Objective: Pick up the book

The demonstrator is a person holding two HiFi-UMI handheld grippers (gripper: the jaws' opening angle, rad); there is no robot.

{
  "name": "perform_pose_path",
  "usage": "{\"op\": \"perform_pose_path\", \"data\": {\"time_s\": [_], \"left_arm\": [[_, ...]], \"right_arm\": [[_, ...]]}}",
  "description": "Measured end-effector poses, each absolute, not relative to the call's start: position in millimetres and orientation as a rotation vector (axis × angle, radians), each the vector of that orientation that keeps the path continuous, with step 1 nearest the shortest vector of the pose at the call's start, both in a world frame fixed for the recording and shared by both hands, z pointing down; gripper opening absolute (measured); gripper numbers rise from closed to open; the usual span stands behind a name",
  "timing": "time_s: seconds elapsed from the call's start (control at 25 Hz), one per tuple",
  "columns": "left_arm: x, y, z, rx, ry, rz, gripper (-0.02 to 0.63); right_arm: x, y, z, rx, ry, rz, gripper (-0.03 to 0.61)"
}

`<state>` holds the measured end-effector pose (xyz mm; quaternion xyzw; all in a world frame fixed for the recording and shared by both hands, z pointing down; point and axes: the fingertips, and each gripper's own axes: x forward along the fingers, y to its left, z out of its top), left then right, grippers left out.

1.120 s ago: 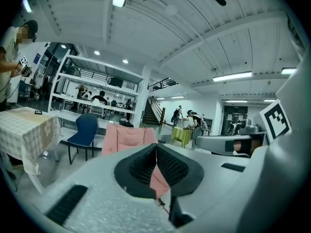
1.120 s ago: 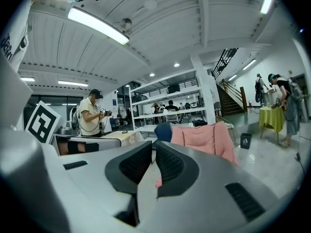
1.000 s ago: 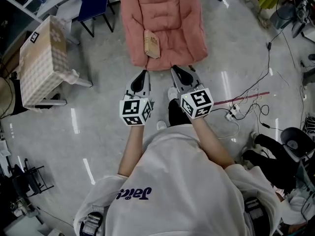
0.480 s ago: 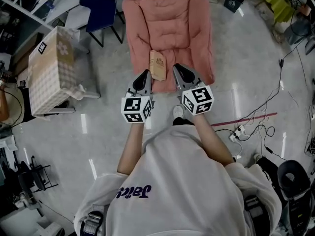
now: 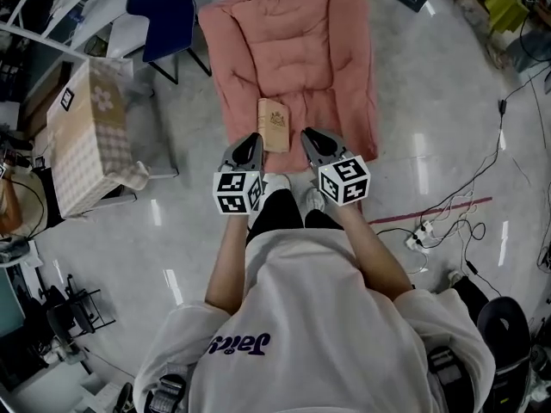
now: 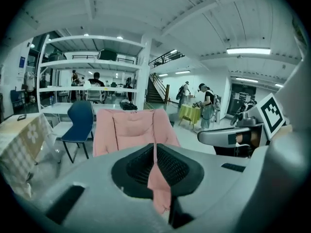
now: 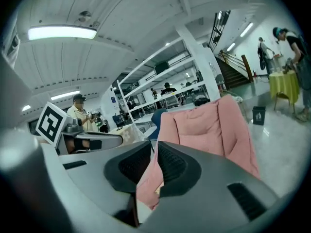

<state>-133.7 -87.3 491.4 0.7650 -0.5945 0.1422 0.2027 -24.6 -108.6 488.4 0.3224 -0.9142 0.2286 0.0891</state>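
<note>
A thin tan book lies flat on the seat of a pink padded chair, near its front edge. In the head view my left gripper hovers just left of the book's near end, and my right gripper just right of it. Both point at the chair with their jaws shut and nothing in them. The left gripper view looks past its closed left gripper at the pink chair. In the right gripper view the closed right gripper also faces the chair.
A table with a checked cloth stands at the left, with a blue chair behind it. Cables and a power strip lie on the floor at the right. People stand in the hall beyond a yellow-green table.
The person has stepped up to the chair. Both grippers have come forward and lower, so the book now lies between their tips instead of well ahead of them. The jaws stayed shut.
</note>
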Motion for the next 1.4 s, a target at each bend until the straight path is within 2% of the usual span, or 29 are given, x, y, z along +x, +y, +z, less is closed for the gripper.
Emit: {"op": "perform_pose_path", "data": {"time_s": [0.12, 0.28, 0.48, 0.52, 0.6, 0.64, 0.96, 1.4], "left_arm": [[-143, -104, 522, 2.086, -1.574, 0.433, 0.017], [-161, -128, 574, 2.015, -1.488, 0.511, 0.018], [-174, -156, 645, 1.945, -1.361, 0.623, 0.023], [-175, -158, 659, 1.928, -1.329, 0.649, 0.038], [-176, -163, 689, 1.892, -1.263, 0.693, 0.125], [-177, -167, 704, 1.874, -1.235, 0.707, 0.143], [-201, -208, 808, 1.732, -1.125, 0.786, 0.213], [-206, -220, 887, 1.605, -1.050, 0.904, 0.222]], "right_arm": [[-37, -117, 523, 0.906, -2.673, 0.845, 0.095], [-53, -130, 583, 0.870, -2.590, 1.006, 0.111], [-68, -146, 663, 0.830, -2.472, 1.188, 0.185], [-70, -147, 679, 0.824, -2.446, 1.235, 0.202], [-74, -150, 712, 0.819, -2.396, 1.309, 0.228], [-76, -155, 730, 0.822, -2.374, 1.338, 0.236], [-91, -186, 872, 0.790, -2.199, 1.616, 0.276], [-119, -181, 975, 0.660, -2.069, 1.836, 0.276]]}}
